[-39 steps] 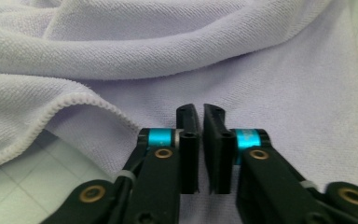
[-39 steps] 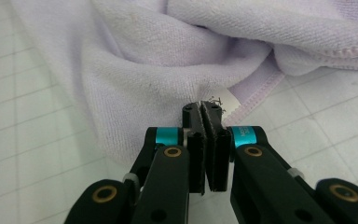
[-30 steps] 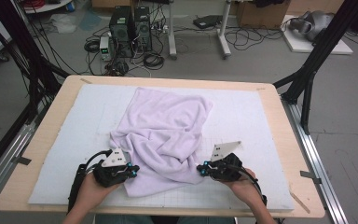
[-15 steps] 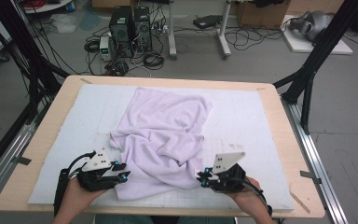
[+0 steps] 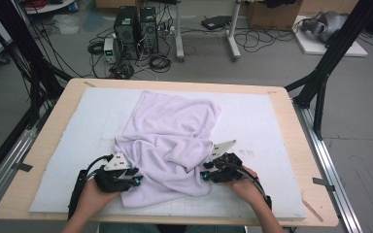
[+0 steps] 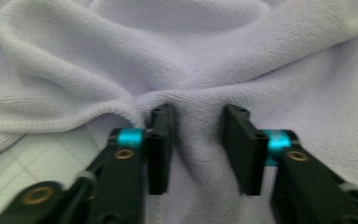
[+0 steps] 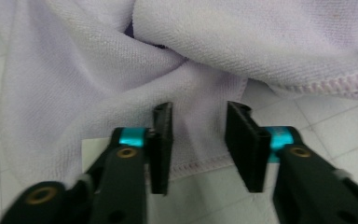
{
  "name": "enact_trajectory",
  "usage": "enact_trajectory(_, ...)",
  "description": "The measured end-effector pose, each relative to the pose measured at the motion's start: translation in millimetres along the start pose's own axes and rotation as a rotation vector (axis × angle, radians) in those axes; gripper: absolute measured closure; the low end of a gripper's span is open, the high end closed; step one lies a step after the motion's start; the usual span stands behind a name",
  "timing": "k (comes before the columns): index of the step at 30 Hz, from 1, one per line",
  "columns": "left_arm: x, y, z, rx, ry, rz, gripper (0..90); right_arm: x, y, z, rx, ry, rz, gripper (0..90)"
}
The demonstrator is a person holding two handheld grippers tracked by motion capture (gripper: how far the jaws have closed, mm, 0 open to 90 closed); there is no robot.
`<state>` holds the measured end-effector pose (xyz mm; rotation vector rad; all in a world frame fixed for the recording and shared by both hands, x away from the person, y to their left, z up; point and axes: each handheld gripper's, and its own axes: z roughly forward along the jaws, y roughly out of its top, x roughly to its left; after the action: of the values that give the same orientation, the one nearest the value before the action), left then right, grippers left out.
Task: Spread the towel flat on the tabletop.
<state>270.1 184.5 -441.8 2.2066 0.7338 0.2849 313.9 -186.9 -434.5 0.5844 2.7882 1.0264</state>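
Observation:
A crumpled lilac towel (image 5: 170, 141) lies on the white gridded mat (image 5: 272, 126), its near part bunched in folds. My left gripper (image 5: 135, 178) is at the towel's near left edge. In the left gripper view a ridge of towel (image 6: 191, 60) runs between the parted jaws of that gripper (image 6: 198, 140); they have just been closing a little and the pads stand off the cloth. My right gripper (image 5: 205, 174) is at the near right edge. Its jaws (image 7: 199, 140) have just been opening, and the stitched hem of the towel (image 7: 261, 42) lies loose between them.
The mat covers a wooden table (image 5: 291, 116) with metal rails along both sides. Bare mat (image 7: 335, 121) shows to the right of the towel and at the near edge. Beyond the table, computer towers (image 5: 133, 26) and cables stand on the floor.
Both grippers drew back toward the near edge half a second ago, then came forward onto the towel again. Their jaws, shut on the cloth a second ago, now stand apart.

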Motion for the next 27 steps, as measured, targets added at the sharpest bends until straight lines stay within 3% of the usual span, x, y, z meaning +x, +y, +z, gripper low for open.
enact_trajectory(4, 0.1, -0.1, -1.1, -0.001, 0.005, 0.005, 80.8, 0.4, -2.8, -0.1, -0.020, 0.048, 0.005, 85.2)
enact_trajectory(12, -5.3, -0.4, -17.0, -0.050, 0.010, 0.008, 85.2, 9.6, -7.9, -16.3, -0.038, 0.048, -0.019, 87.4)
enact_trajectory(19, -18.8, 2.7, -45.4, -0.085, 0.007, 0.037, 85.5, 41.6, -22.9, -56.0, -0.115, 0.028, -0.040, 87.5)
enact_trajectory(21, -23.3, 3.5, -54.7, -0.088, 0.009, 0.048, 85.6, 52.2, -25.1, -66.5, -0.115, 0.027, -0.054, 87.5)
enact_trajectory(27, -27.6, 3.8, -78.8, -0.110, 0.006, 0.053, 85.6, 78.1, -22.1, -86.8, -0.150, 0.073, -0.099, 87.3)
